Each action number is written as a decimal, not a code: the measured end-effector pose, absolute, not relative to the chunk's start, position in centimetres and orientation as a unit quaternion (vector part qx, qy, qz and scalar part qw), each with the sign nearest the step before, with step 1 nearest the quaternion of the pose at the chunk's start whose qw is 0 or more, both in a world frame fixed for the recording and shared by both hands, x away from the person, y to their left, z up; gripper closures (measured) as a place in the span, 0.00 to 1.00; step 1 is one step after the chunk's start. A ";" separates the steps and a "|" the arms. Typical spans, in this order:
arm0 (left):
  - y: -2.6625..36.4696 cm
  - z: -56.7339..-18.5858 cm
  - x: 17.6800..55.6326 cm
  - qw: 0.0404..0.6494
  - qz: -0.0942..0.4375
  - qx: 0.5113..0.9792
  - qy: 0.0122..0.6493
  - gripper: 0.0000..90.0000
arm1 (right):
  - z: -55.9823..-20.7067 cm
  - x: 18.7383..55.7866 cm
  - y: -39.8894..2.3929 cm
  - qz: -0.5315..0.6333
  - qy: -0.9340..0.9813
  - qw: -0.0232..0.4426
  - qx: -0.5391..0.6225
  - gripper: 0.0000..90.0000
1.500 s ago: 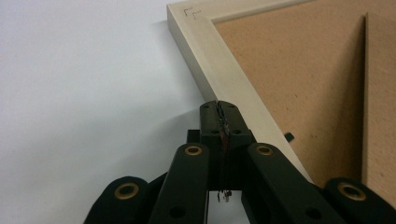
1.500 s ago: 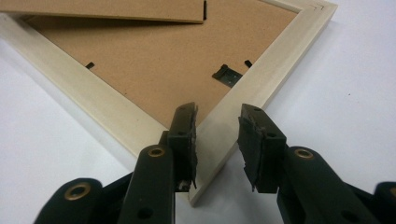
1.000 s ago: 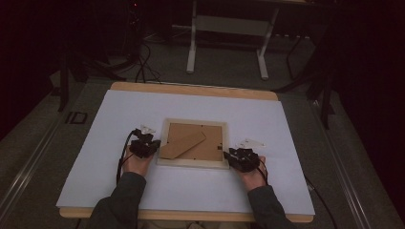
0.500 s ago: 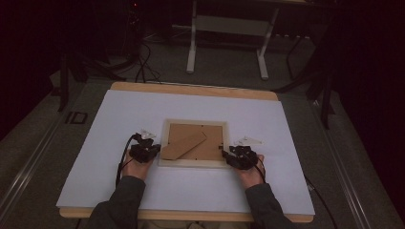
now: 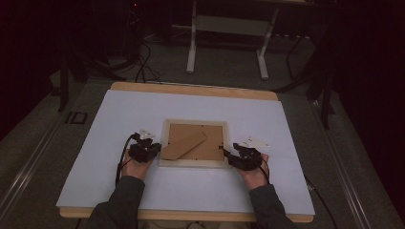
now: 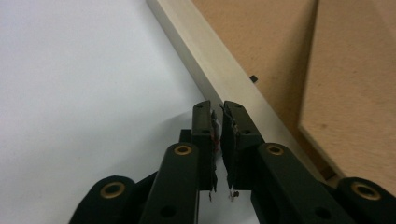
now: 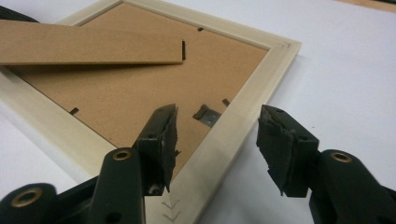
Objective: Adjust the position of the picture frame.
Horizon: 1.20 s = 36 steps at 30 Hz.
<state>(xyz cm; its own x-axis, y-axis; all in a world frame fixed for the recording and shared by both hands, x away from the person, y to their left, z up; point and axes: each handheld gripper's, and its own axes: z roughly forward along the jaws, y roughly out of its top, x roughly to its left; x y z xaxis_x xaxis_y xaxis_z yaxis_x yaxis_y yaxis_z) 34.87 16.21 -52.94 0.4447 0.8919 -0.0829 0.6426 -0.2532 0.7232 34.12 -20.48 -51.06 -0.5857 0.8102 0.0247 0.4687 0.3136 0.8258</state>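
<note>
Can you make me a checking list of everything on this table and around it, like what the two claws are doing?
Surface: white sheet on a wooden table.
Job's things: picture frame lying face down, brown backing up, stand flap across it.
Clutter: nothing seen.
Grippers: left gripper beside the frame's left rail, jaws just opening, a narrow gap, nothing between. Right gripper just opening, jaws astride the right rail, not pressing.
Cables: black cable trails from the left gripper.
Surroundings: dark floor, white stand legs behind.

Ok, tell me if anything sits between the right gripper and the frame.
Nothing visible does. The right gripper straddles the frame rail near a corner, its jaws just opened and standing clear of the wood on both sides. A small metal tab lies inside the rail, not in the way.
</note>
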 end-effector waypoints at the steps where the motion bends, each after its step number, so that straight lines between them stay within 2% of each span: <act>1: 16.2 -52.8 34.8 0.358 0.178 0.770 0.498 0.93 | -51.0 34.0 -20.6 0.423 0.783 0.202 0.408 0.51; 12: 17.8 -51.0 33.9 0.399 0.185 0.747 0.499 0.86 | -50.3 33.8 -21.8 0.421 0.780 0.208 0.414 0.41; 36: 15.5 -47.8 32.0 0.448 0.169 0.769 0.423 0.76 | -50.3 33.9 -22.4 0.412 0.781 0.209 0.421 0.42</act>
<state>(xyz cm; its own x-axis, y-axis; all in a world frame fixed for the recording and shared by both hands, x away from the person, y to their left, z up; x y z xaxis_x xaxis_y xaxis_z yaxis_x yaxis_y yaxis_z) 31.97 15.47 -47.82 0.5853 0.8021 -0.1188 0.4992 -0.2410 0.8323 33.89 -22.43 -50.34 -0.5577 0.8298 0.0212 0.4858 0.3056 0.8189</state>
